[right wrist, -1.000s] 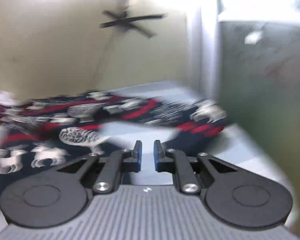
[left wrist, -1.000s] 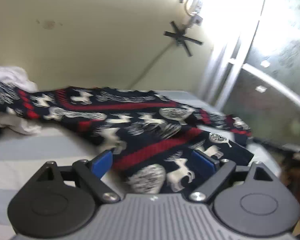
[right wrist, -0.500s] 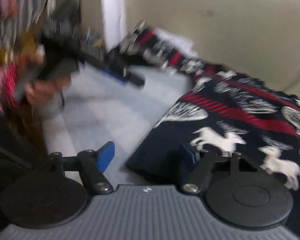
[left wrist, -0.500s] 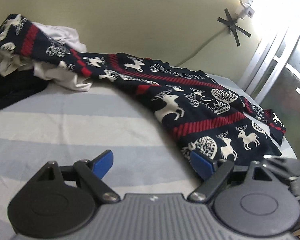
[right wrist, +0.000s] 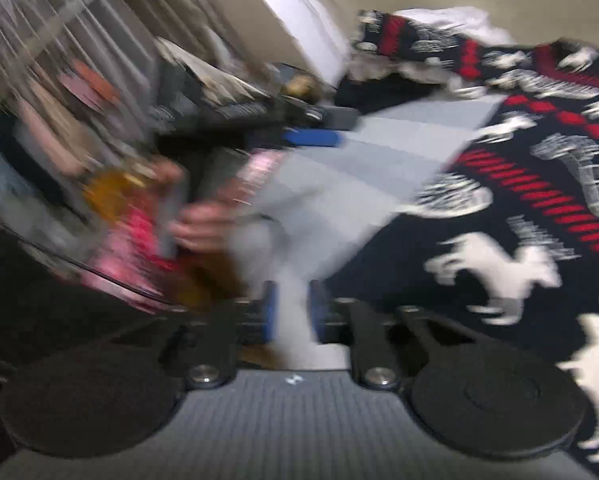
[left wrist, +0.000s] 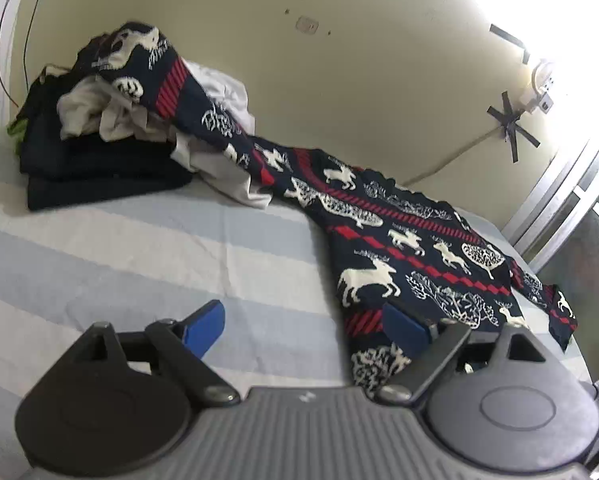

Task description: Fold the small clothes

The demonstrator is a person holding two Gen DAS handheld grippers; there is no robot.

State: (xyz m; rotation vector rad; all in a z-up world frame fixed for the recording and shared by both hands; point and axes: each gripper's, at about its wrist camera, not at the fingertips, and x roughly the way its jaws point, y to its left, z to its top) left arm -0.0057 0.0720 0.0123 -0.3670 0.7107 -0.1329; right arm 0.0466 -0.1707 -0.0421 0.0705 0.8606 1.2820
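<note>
Left wrist view is sharp and takes in the whole bed (left wrist: 139,248), its sheet striped in pale blue and white, with the dark reindeer-patterned sweater (left wrist: 411,248) lying stretched from the near right corner back toward a heap of clothes (left wrist: 99,136) against the cream wall (left wrist: 339,80). One sleeve is draped up over that heap of black and white garments. The left claw (left wrist: 303,328) stands wide, its blue pads clear of everything; the right pad hangs over the sweater's near hem, the left over bare sheet.

Right wrist view is badly smeared, yet it shows what the other cannot: the person's hand (right wrist: 203,224) holding the left claw's handle, a pink-and-red sleeve, and blurred clutter beyond the bed's edge. The sweater (right wrist: 519,208) fills that view's right half. The right claw (right wrist: 291,312) is narrow and closing; pale sheet shows in the gap, though whether the pads pinch anything is lost in the blur.

Bright light washes out the far right, where a door frame (left wrist: 559,184) stands.
</note>
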